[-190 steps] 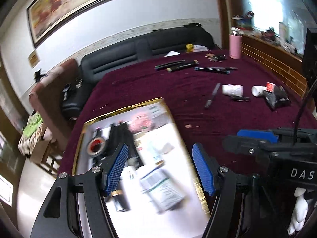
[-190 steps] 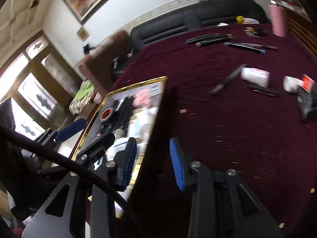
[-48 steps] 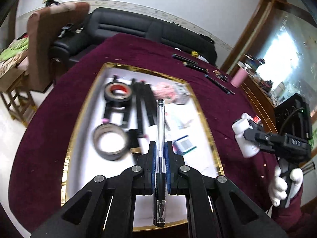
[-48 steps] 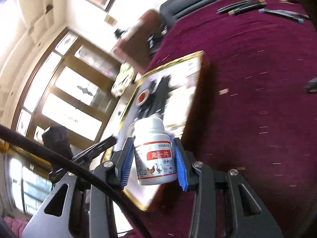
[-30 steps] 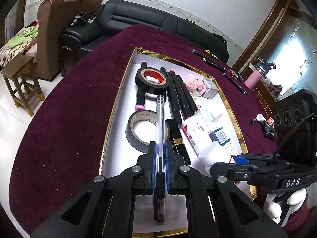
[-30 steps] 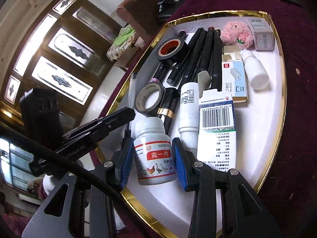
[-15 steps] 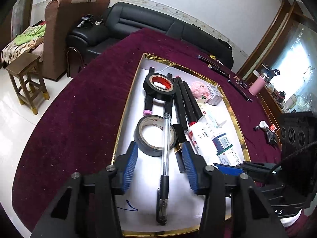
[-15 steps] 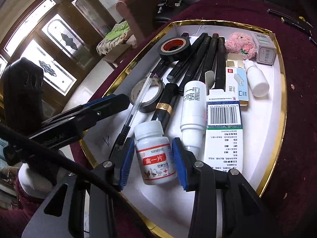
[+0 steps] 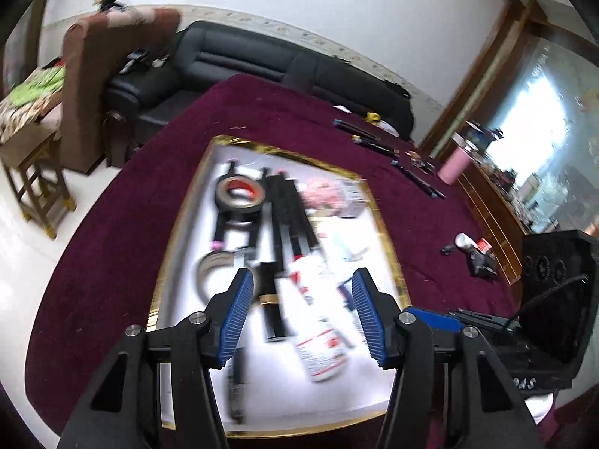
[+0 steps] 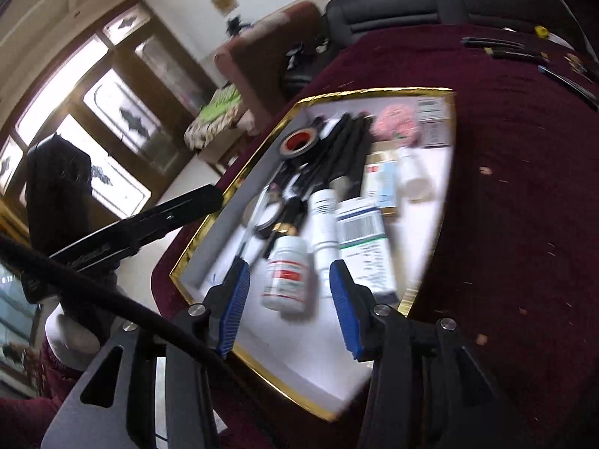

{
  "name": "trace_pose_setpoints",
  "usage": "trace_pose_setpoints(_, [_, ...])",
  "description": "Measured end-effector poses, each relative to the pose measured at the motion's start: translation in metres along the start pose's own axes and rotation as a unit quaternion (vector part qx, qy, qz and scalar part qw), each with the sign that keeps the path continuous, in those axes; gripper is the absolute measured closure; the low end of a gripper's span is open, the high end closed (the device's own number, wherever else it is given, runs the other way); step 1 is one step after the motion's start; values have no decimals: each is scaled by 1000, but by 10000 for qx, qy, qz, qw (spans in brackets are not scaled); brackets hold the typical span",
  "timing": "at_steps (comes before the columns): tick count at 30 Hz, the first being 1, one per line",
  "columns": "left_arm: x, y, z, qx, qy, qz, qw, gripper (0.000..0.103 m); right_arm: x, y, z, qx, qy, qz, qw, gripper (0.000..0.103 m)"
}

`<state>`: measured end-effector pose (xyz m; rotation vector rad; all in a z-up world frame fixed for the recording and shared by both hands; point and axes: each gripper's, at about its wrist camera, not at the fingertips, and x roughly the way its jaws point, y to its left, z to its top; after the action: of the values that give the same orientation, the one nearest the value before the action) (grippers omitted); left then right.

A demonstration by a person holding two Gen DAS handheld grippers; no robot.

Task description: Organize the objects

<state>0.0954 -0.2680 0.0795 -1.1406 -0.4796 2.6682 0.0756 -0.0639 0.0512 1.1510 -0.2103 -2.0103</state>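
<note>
A: Left wrist view: the left gripper (image 9: 301,308), blue-padded jaws opening with nothing pressed between them, hangs over the gold-rimmed white tray (image 9: 179,224) on the round maroon-clothed table (image 9: 112,224). A clear ballpoint pen with a black grip (image 9: 236,385) lies in the tray's near corner, just below the left pad, blurred.

B: And the right gripper (image 10: 290,301)?

A: Its jaws are opening too. The small white pill bottle with a red label (image 10: 285,278) lies on the tray floor between the pads, neither pad pressing it.

B: What sits around it?

A: A taller white bottle (image 10: 324,230) just beside it, then a white box with a barcode (image 10: 365,241). Farther back: black markers (image 10: 344,149), a black tape roll with a red core (image 10: 299,142) and a pink fluffy object (image 10: 397,119).
</note>
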Motion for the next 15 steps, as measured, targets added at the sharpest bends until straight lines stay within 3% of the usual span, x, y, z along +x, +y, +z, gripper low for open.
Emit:
trace_pose_setpoints(7, [18, -67, 8, 579, 175, -323, 9976, 54, -52, -54, -7, 677, -503, -241, 9961, 59])
trace_pose_setpoints(15, [57, -147, 7, 1230, 483, -508, 9899, 51, -108, -124, -28, 1503, -986, -671, 9814, 59])
